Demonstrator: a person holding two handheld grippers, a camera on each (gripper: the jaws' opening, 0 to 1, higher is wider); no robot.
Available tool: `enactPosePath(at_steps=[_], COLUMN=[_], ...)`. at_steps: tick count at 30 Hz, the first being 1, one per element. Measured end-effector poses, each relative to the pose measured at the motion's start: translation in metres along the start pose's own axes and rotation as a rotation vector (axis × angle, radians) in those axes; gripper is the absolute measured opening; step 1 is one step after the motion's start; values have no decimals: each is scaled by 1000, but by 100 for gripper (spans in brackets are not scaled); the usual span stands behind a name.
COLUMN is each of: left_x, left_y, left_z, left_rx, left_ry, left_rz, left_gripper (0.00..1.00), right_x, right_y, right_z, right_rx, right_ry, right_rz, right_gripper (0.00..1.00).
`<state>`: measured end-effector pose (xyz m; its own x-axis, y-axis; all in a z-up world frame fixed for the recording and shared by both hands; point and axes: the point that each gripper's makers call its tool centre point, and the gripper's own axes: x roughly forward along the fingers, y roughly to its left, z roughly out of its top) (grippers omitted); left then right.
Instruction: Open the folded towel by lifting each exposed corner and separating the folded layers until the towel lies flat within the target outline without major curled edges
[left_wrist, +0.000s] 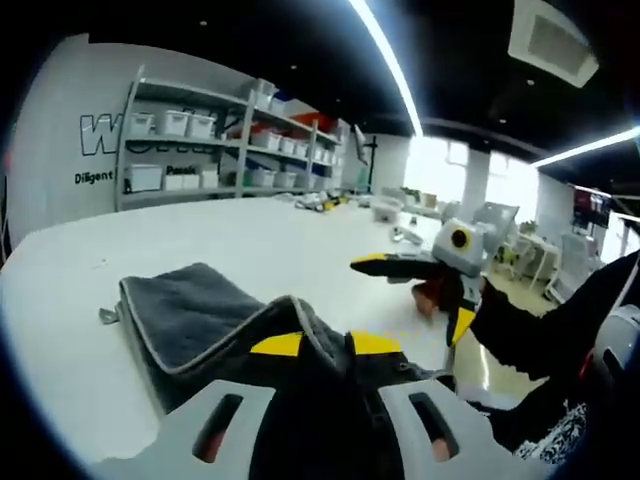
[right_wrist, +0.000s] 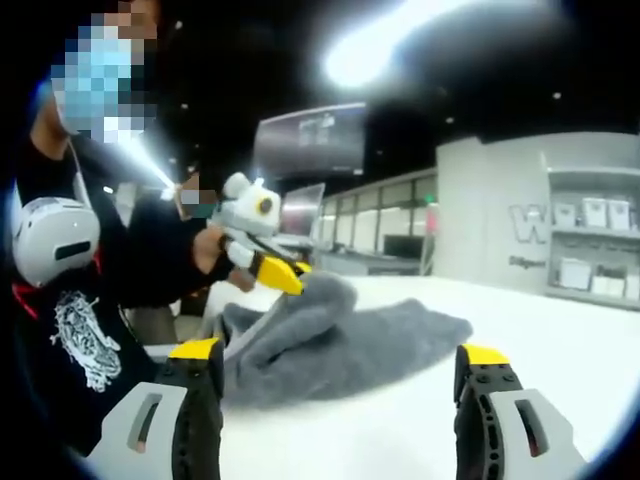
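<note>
Towel (left_wrist: 215, 325) lies on the white counter (left_wrist: 70, 330) at the near left of the left gripper view, dark grey with a pale piped edge, folded layers still stacked and a small loop tag poking out at its far left corner. Your left tongs (left_wrist: 325, 345) are closed on a lifted fold of it, yellow tips nearly touching with cloth bunched between them. Pull too far on that pinch alone, I judge, and you drag the whole stack across the counter instead of peeling one layer; you may also be gripping two layers at once, which would keep the fold shut.

Moving right, your right tongs (left_wrist: 440, 290) hang out over the counter edge, clear of the cloth. In the right gripper view they (right_wrist: 340, 375) stand wide with nothing between them, the towel (right_wrist: 345, 335) heaped just ahead and the left tongs (right_wrist: 280, 272) raising its near corner. With nothing pinning the far side, the lifted flap could curl back on itself.

No target outline can be made out on the counter. How many layers you hold is hidden by your own tongs, and the towel's near edge is cut off beneath them.
</note>
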<state>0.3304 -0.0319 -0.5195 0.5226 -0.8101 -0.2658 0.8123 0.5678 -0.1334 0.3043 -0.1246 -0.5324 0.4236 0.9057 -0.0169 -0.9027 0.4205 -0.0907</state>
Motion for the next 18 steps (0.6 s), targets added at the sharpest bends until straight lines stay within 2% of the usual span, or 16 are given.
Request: enactPosePath(at_steps=[3,10,14,16,18], left_x=[-2,-5,-13,-21,-29], left_y=[-2,-12,-15,-12,-12], left_z=[2,3,1,0,-2], left_rx=[5,35,61,54,9], left_ry=[-8,-19,-29,-41,-60], left_rz=[-10,-20,-9,6,4], left_gripper=[2,1,1,1,1], right_x=[-1,-2,-3,-4,-4], right_y=[0,-3,-4,-4,-4], right_z=[-1,0,-5,-5,-5], right_rx=[-1,22,46,49,47], right_ry=[2,-4,22,28,28], right_rz=[3,-11,-11,-10,-13], right_gripper=[96,99,99,99,99])
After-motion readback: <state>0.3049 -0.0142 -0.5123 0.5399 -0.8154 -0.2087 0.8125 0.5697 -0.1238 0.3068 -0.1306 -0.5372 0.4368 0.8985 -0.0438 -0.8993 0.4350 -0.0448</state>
